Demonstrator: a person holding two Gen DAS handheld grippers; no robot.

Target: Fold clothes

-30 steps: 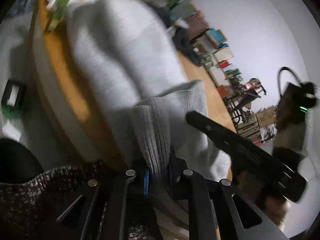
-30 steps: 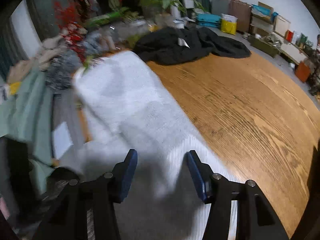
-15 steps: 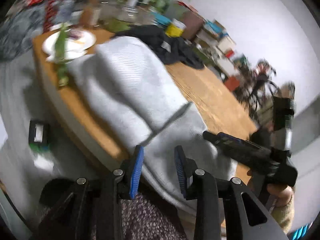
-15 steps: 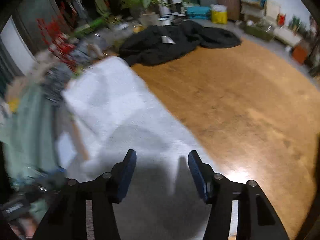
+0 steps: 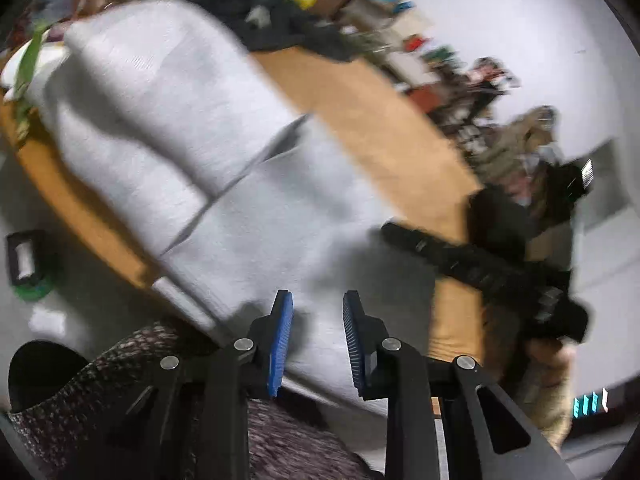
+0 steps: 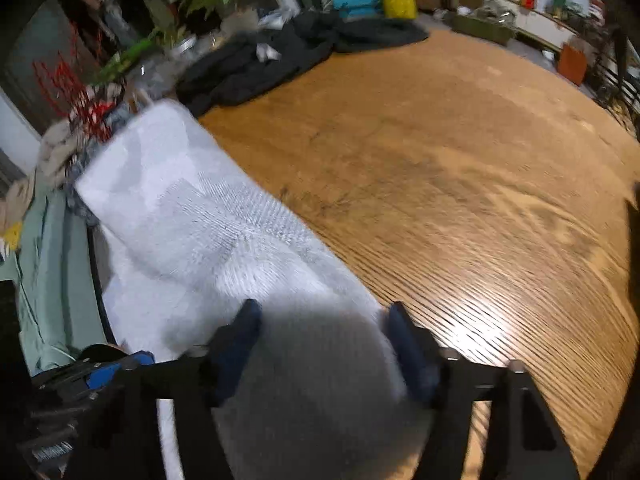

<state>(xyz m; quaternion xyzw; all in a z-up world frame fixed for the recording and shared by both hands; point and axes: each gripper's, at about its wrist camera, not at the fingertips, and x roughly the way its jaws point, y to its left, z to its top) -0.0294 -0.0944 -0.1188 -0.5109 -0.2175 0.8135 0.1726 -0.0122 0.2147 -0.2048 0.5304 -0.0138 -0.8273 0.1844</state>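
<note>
A light grey knitted sweater [image 5: 160,92] lies folded along the left edge of the round wooden table [image 5: 360,100]. My left gripper [image 5: 317,298] hovers over its near end; its jaws are closing, but the blue pads [image 5: 280,340] touch no cloth. My right gripper [image 6: 323,308] stands open above the same sweater [image 6: 192,216], near its right edge, with the fabric lying in shadow below its fingers. From the left wrist view the right gripper [image 5: 480,268] shows as a black bar held in a hand at the right.
A black garment [image 6: 280,56] is heaped at the far side of the table [image 6: 440,160]. Plants and clutter stand behind it. Pale green cloth [image 6: 44,260] hangs off to the left. A dark speckled knit [image 5: 100,380] fills the lower left beside the left gripper.
A second ago the left gripper was shut on the sweater's ribbed edge; it has let go, drawn back and rolled. The right gripper slid sideways along the sweater, still open.
</note>
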